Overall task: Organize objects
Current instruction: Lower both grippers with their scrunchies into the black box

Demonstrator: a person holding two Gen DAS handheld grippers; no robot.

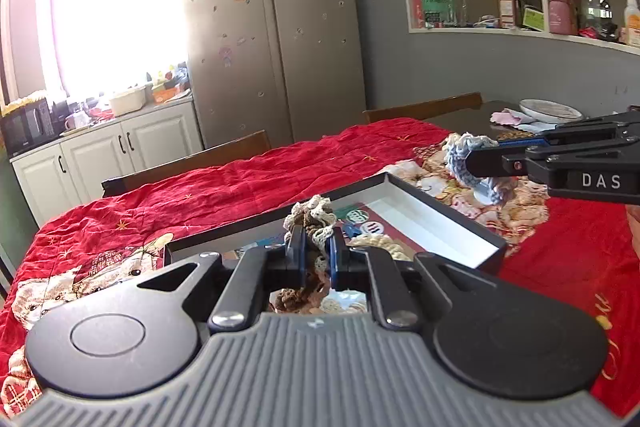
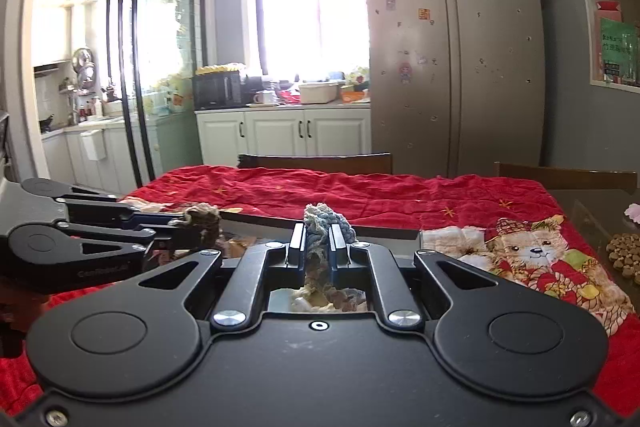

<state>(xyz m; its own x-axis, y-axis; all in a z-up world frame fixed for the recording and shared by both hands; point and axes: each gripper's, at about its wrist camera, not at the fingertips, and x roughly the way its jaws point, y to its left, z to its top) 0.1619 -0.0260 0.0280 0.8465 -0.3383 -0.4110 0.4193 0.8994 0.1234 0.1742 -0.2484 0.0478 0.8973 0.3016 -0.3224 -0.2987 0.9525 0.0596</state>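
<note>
My left gripper (image 1: 316,247) is shut on a brown and cream crocheted piece (image 1: 310,217), which bunches above the fingertips and hangs below them, over an open black box with a white inside (image 1: 424,219). Round badges (image 1: 362,221) and a cream crocheted piece (image 1: 380,243) lie in the box. My right gripper (image 2: 318,241) is shut on a blue-grey crocheted piece (image 2: 326,223). In the left wrist view, the right gripper (image 1: 466,163) comes in from the right with that blue-grey piece (image 1: 460,155) held beyond the box's far right corner. In the right wrist view, the left gripper (image 2: 188,225) holds the brown piece (image 2: 206,219) at the left.
A red quilt with a bear print (image 2: 532,251) covers the table. Wooden chair backs (image 2: 316,163) stand along its far side. A white dish (image 1: 550,109) and a pink cloth (image 1: 508,117) lie on bare table at the far right. A fridge (image 1: 276,27) and shelves stand behind.
</note>
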